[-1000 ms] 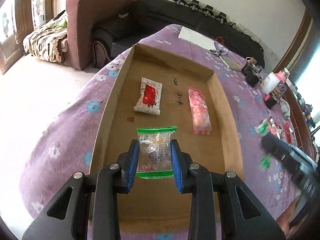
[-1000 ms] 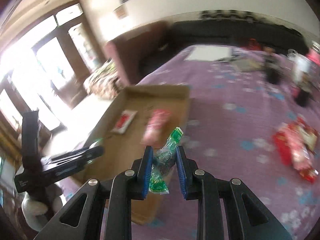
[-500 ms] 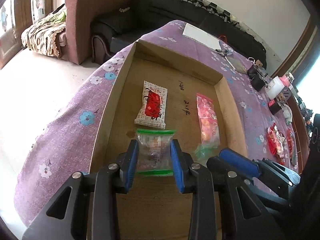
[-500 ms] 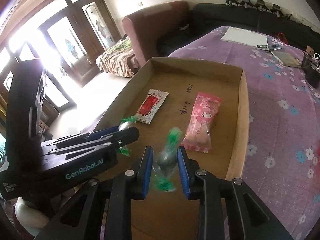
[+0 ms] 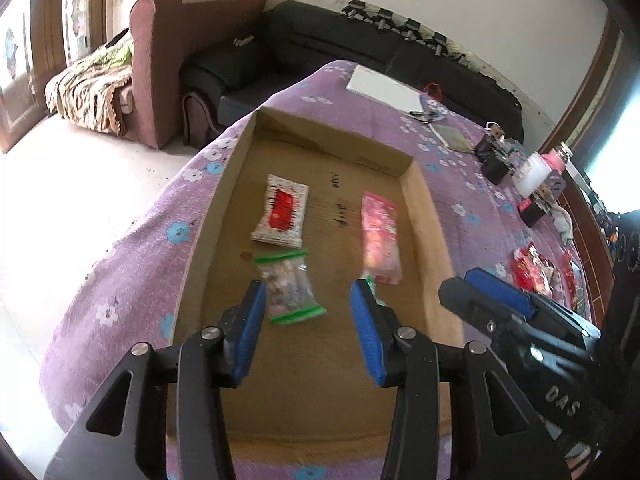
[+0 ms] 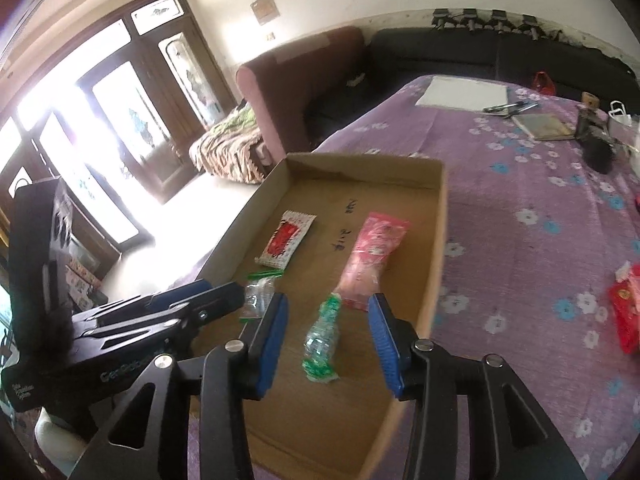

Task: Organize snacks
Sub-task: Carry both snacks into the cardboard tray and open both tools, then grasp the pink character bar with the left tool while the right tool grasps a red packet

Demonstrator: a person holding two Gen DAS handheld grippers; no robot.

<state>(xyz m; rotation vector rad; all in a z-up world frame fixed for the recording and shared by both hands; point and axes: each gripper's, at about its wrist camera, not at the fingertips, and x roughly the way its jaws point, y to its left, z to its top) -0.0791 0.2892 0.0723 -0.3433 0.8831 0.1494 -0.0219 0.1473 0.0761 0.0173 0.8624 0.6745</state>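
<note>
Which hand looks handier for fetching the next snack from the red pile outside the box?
Probably the right: the red snack pile lies on its side of the cardboard box, and the right gripper is open and free.

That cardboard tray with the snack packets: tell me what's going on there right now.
A person is sorting snacks into the cardboard tray with two handheld grippers. The left gripper has just been opening over a clear green-edged packet; the right gripper has just been opening over a second green-edged packet. Neither packet is pinched now. A red-and-white packet and a pink packet already lie farther in.
</note>
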